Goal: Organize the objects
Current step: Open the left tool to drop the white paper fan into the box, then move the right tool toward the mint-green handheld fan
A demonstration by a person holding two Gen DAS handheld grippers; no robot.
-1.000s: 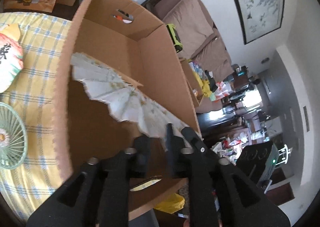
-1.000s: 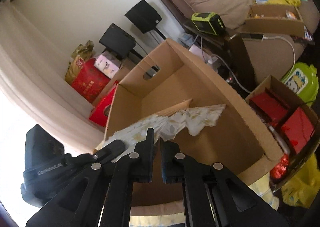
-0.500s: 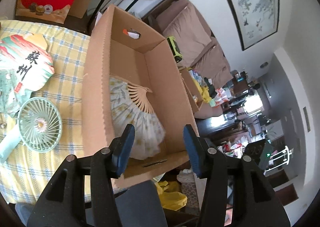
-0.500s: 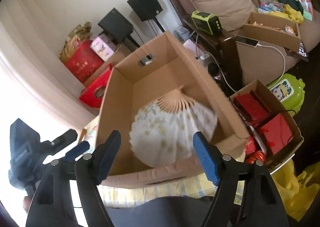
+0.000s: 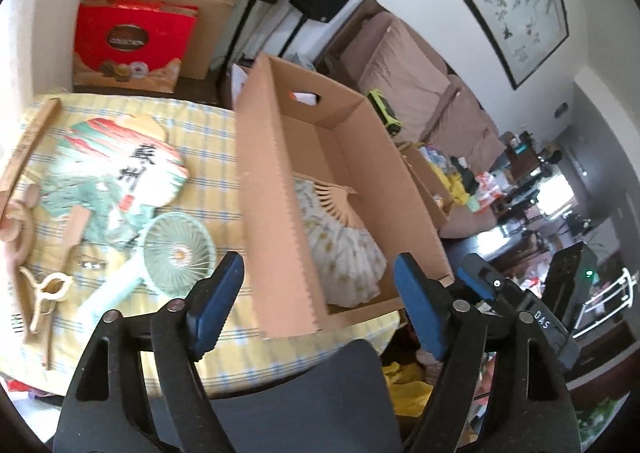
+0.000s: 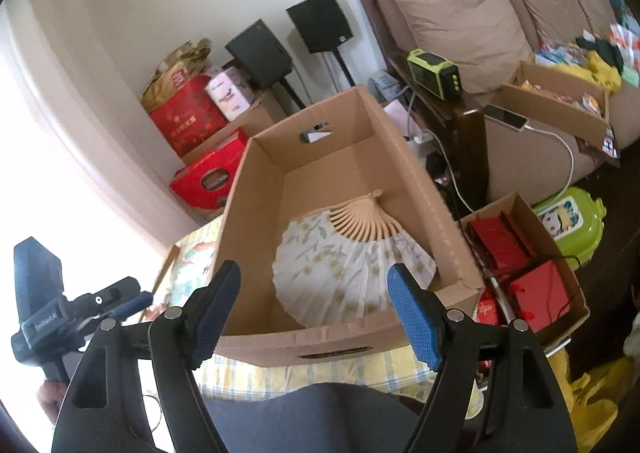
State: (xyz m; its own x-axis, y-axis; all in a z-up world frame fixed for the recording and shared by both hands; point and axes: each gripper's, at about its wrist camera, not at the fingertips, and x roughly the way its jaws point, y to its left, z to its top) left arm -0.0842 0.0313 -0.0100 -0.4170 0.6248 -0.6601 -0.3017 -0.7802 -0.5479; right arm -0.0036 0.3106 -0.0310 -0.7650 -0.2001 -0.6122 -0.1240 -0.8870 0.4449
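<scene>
Two grippers, left gripper [image 5: 318, 301] and right gripper [image 6: 314, 311], each with two blue-padded fingers [image 6: 412, 317] spread wide, holding nothing. Ahead of the right fingers: one cardboard box [image 6: 416, 177] containing one open folding fan [image 6: 344, 265], lying flat. Left of the left fingers, on the checked surface [image 5: 216, 181]: one handheld electric fan [image 5: 176, 249], one painted round fan [image 5: 132, 165].

Left gripper [image 5: 318, 303] and right gripper [image 6: 314, 307] match: black plastic arms, silver screws, textured blue pads [image 6: 414, 319] (lettering on one body, frame's lower left).
</scene>
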